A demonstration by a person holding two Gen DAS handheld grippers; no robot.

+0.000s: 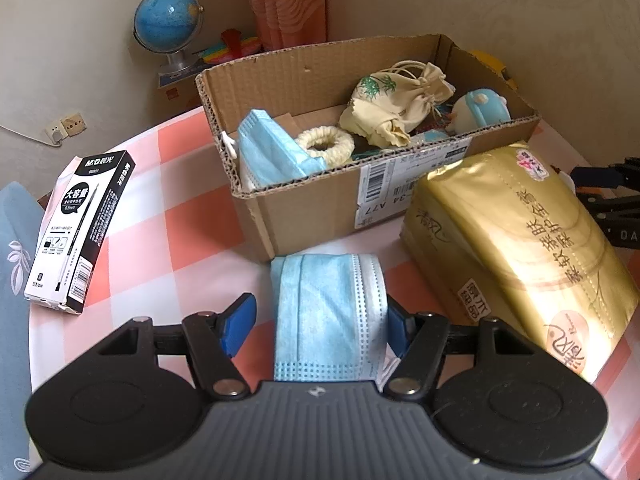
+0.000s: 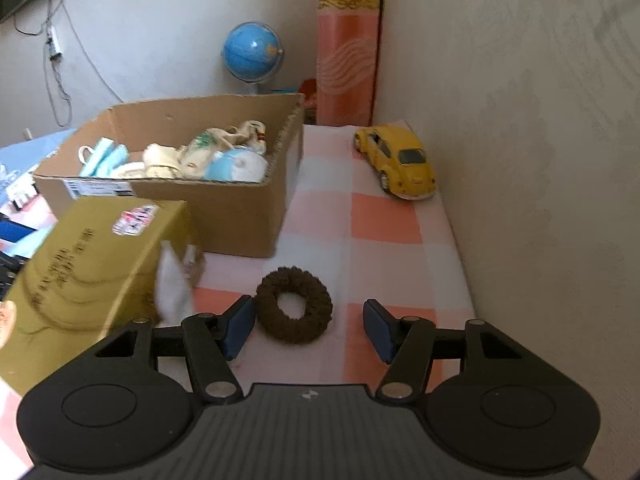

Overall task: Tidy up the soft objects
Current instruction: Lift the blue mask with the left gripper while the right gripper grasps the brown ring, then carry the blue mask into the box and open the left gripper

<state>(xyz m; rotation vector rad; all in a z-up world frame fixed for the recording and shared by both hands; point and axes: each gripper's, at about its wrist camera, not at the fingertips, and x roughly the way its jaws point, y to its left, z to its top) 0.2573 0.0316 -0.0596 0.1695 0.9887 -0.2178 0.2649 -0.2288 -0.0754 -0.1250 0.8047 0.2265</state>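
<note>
Now the left gripper is straddling a folded blue paper mask, unclenched; the right gripper, also released, is framing a brown fuzzy hair ring.

left gripper: my jaws half spread, angled down, not clamped
right gripper: my jaws apart, angled down

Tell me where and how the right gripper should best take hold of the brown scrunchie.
Probably across its full width, coming down from above. The brown scrunchie lies flat on the checked tablecloth, a soft ring with an open middle, clear of the gold tissue pack. The right gripper stands open just in front of it, so lowering a pad on each outer side and squeezing should compress the ring securely.
</note>
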